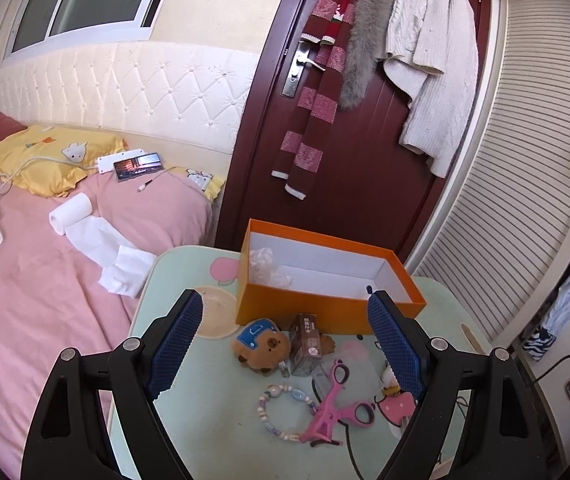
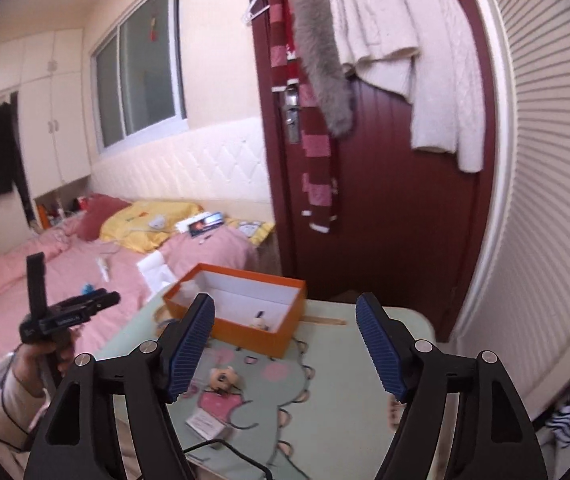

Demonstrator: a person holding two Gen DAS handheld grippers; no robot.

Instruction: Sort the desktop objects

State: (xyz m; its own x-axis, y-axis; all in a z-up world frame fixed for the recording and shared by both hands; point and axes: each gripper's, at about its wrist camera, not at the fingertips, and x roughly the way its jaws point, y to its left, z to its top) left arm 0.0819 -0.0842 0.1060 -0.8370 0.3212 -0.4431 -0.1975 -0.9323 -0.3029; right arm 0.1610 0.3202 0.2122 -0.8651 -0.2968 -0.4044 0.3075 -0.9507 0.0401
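An orange box (image 1: 317, 310) with a white inside stands at the back of the small table (image 1: 213, 432). Crumpled clear plastic (image 1: 266, 265) lies in the box. In front of it lie a brown bear plush (image 1: 262, 346), a small brown carton (image 1: 305, 346), a pink eyelash curler (image 1: 335, 404), a bead bracelet (image 1: 281, 414) and a little doll in a pink dress (image 1: 396, 398). My left gripper (image 1: 285, 298) hovers open above them, empty. My right gripper (image 2: 285, 300) is open and empty, facing the orange box (image 2: 253, 334), where a small figure (image 2: 259, 320) sits inside.
A bed with a pink cover (image 1: 33, 280) borders the table's left side, with a paper roll (image 1: 71, 212) on it. A dark red door (image 1: 349, 184) hung with clothes stands behind the box. A slatted white door (image 1: 525, 160) is on the right. A black cable (image 2: 225, 446) crosses the table's near edge.
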